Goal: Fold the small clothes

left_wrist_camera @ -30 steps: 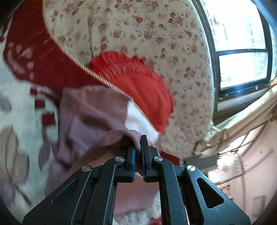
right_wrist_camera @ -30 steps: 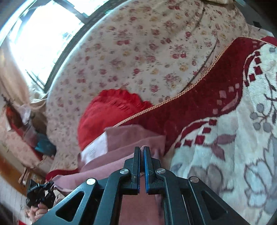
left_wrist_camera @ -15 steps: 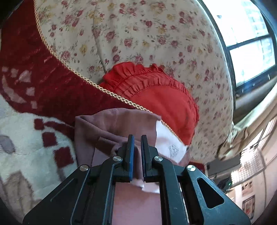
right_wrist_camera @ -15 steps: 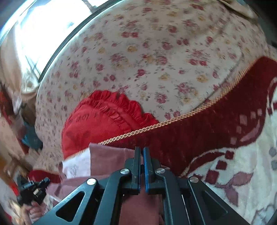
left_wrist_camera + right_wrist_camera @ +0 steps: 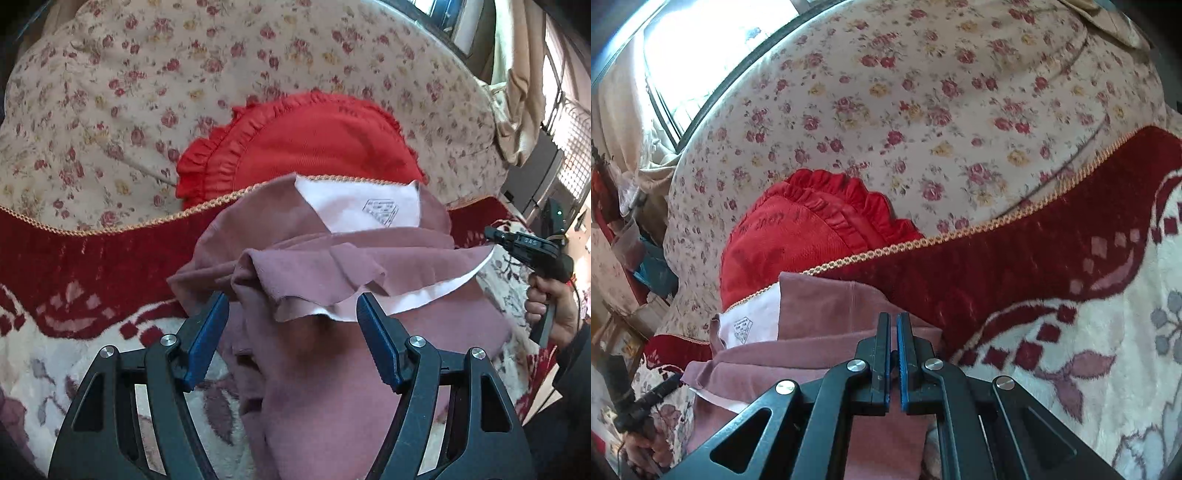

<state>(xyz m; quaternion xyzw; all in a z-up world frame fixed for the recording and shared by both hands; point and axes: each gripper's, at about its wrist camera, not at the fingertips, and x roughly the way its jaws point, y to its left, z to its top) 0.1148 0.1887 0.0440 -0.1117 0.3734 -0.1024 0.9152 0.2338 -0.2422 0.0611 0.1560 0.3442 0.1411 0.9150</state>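
Since the earlier frame, the left gripper [image 5: 291, 325] has let go: its jaws, then pinched on a fold of the mauve garment [image 5: 332, 266], now stand wide apart above it, gripping nothing. Right gripper [image 5: 893, 354] jaws are clenched almost together over the same garment [image 5: 827, 314]; whether cloth lies between them cannot be told. Garment lies crumpled on the red-and-cream blanket [image 5: 92, 266], its long axis running away from the cameras, with the white inner lining and printed label [image 5: 382, 212] at the far end, touching the red ruffled cushion [image 5: 314, 147]. Behind stands a floral sofa back [image 5: 923, 92].
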